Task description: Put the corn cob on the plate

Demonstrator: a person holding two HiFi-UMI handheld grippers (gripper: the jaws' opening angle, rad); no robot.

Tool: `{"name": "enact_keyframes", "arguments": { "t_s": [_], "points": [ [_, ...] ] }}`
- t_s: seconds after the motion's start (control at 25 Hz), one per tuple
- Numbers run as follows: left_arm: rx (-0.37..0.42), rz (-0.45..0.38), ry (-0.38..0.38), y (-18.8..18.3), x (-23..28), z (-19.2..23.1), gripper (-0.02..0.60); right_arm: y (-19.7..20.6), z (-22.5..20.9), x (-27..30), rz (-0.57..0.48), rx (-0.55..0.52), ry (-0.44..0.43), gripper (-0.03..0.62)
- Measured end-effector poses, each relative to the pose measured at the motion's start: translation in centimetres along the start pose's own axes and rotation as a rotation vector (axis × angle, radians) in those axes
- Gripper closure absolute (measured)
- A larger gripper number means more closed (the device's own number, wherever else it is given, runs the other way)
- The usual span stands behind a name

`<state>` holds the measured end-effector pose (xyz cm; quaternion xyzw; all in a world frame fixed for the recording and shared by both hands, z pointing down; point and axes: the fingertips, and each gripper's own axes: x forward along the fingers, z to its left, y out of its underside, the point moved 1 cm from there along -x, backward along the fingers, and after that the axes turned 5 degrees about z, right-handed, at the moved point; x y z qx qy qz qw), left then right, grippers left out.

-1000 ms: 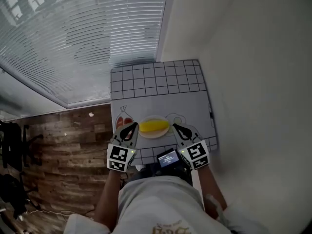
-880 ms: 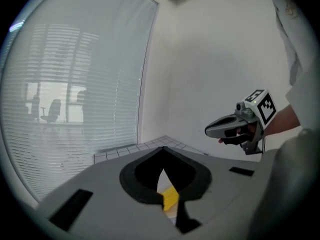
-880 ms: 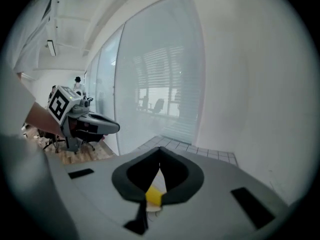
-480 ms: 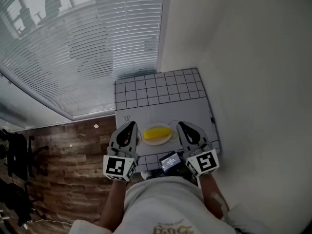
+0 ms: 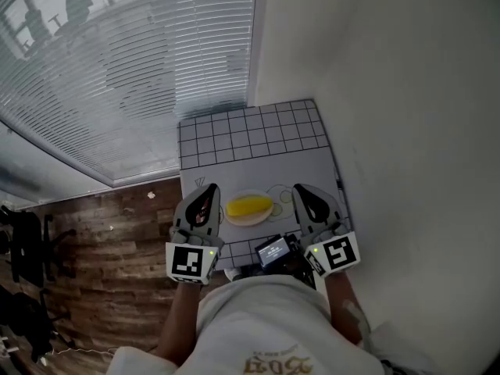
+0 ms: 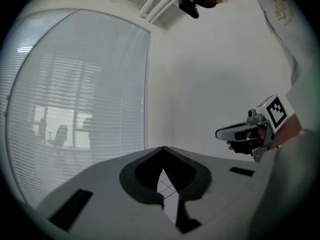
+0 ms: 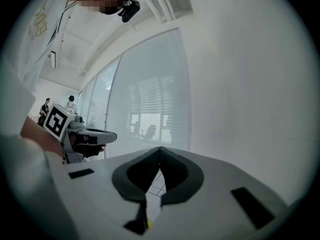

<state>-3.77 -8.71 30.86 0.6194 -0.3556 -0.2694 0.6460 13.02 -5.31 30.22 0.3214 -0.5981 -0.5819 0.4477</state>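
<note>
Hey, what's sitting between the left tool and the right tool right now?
The plate with the yellow corn cob lying on it, seen in the head view.

Office, blinded glass partition (image 5: 141, 76), swivel chairs (image 6: 61, 133)

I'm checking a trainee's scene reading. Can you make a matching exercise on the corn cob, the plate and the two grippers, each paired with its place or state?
Things:
1. corn cob
2. plate
3. left gripper
4. right gripper

Places or states:
A. shut and empty, right of the plate in the head view
B. on the table, between the two grippers
C. lying on the plate
D. shut and empty, left of the plate in the head view

Pairs: 1-C, 2-B, 3-D, 4-A
</note>
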Motion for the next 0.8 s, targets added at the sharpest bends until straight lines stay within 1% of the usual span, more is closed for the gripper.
{"name": "enact_keyframes", "arguments": {
  "t_s": [0.24,0.44,0.8],
  "points": [
    [0.032,0.029,0.009,0.9,0.5,-0.3,0.574,0.7,-0.8,0.1,0.010,0.019,0.000,0.588],
    [0.015,0.030,0.004,0.7,1.3,-0.5,0.574,1.0,-1.2,0.4,0.011,0.023,-0.004,0.588],
    [0.027,0.047,0.031,0.9,2.4,-1.1,0.574,1.6,-2.3,0.3,0.021,0.037,0.003,0.588]
  ]
}}
